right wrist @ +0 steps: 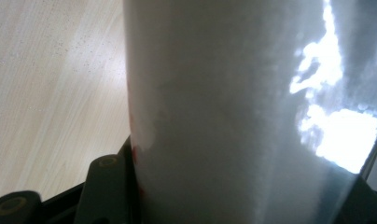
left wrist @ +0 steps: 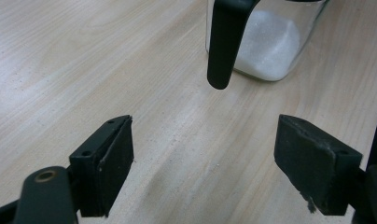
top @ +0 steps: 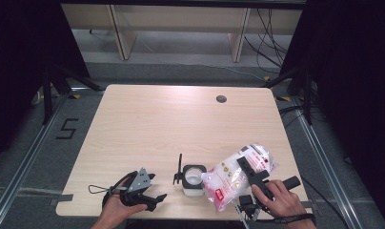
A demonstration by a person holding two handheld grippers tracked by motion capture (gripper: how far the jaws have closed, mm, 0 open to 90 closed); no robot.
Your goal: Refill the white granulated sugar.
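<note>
One clear plastic bag (top: 238,174) of white granules, red print at its lower end, lies tilted at the table's (top: 147,124) near right; my right gripper (top: 250,171) is clamped across it. One glass jar (top: 193,180), black-handled and part-filled with white grains, touches the bag's left end. My left gripper (left wrist: 203,161) rests wide open, empty, facing the jar.

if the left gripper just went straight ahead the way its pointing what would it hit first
Most likely the black handle of the glass jar of white grains. It hangs just ahead of the open left gripper, with bare table between, though depth is hard to judge.
</note>
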